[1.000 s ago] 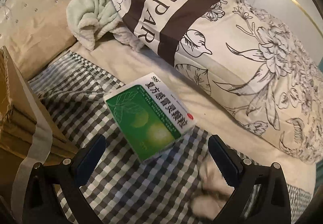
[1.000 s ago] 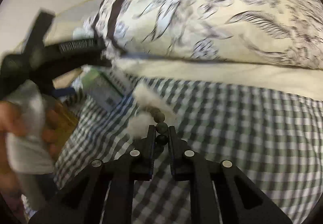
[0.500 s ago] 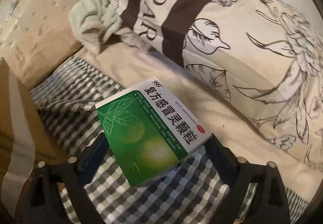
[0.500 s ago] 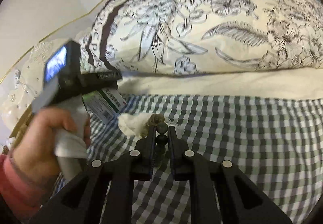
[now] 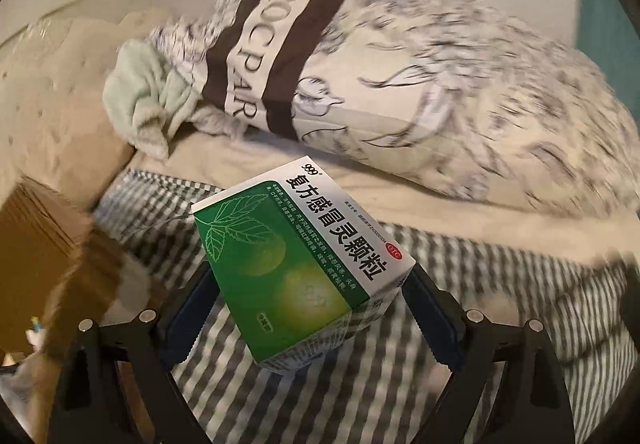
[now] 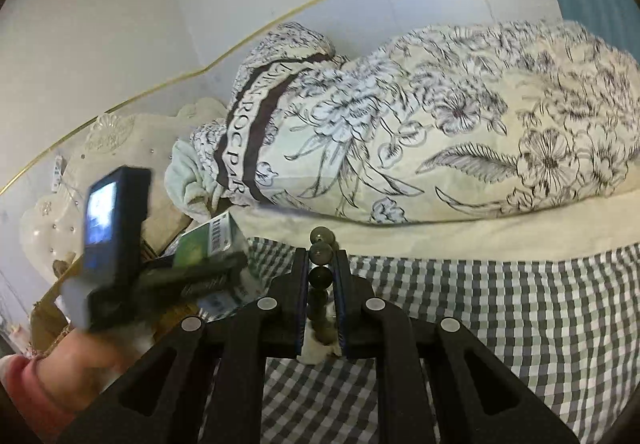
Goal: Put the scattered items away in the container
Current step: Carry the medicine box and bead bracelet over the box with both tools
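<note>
Left gripper holds the box, green and white, printed with leaves and Chinese text. Its two pads press the box's opposite sides; jaws spread wide around it. The box is tilted, one corner toward the camera, and sits clear above the checked sheet. In the right wrist view the same box shows at the tip of the left gripper, off the bed.

Right gripper: jaws pressed nearly together, pinching a string of dark round beads. Several beads stick out past the fingertips; more hang down between the fingers. A bit of white stuff lies under them, too small to tell what.

A cardboard carton stands at the left edge of the left wrist view, blurred, beside the sheet. Neither box nor beads is in it.

Behind: a flowered pillow with a brown lettered band lies across the bed, a pale green towel bunched against its end. A hand with a red cuff grips the left gripper's handle; a small lit screen sits on top.
</note>
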Motion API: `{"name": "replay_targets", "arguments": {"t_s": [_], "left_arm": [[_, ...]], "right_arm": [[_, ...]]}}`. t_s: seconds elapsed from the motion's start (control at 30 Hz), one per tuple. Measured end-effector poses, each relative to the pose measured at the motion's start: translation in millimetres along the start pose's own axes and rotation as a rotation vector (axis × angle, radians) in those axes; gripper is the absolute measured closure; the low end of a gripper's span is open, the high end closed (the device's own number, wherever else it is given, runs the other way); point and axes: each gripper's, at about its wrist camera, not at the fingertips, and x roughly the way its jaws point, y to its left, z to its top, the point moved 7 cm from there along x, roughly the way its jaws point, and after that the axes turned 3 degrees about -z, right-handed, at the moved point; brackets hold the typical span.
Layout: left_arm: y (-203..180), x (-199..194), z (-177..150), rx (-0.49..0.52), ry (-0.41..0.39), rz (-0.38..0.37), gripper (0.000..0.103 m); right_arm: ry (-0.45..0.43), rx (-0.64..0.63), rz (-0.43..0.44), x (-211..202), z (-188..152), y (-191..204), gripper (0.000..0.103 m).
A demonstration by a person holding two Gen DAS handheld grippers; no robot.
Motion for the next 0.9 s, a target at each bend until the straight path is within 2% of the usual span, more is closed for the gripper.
{"name": "replay_targets", "arguments": {"t_s": [0.03,0.1,0.2,0.33,0.47,0.73,0.9], "left_arm": [[0,-10,-5,0.012,0.005,-0.023,0.01],[4,-30,-17,0.032,0.023,-0.063,0.01],[17,-64,-40,0.059,0.04,-0.093,0.01],[33,-99,-67,0.07,0.051,-0.138,0.01],[41,-136,-84,0.079,0.033,-0.172,0.01],[36,-209,-92,0.093,-0.033,-0.267,0.01],[49,-247,-82,0.069,-0.097,-0.273,0.01]], "right_arm": [[0.008,-0.015,0.002,0,1,8,0.092],[0.017,-0.058,-0.054,0,3,21,0.092],[0.012,-0.13,-0.097,-14,12,48,0.092],[-0.027,-0.177,-0.059,-54,22,83,0.092],[-0.018,-0.224,-0.049,-95,17,112,0.092],[0.021,-0.288,-0.146,-170,-1,137,0.092],[0.052,-0.29,-0.174,-191,-14,145,0.092]]}}
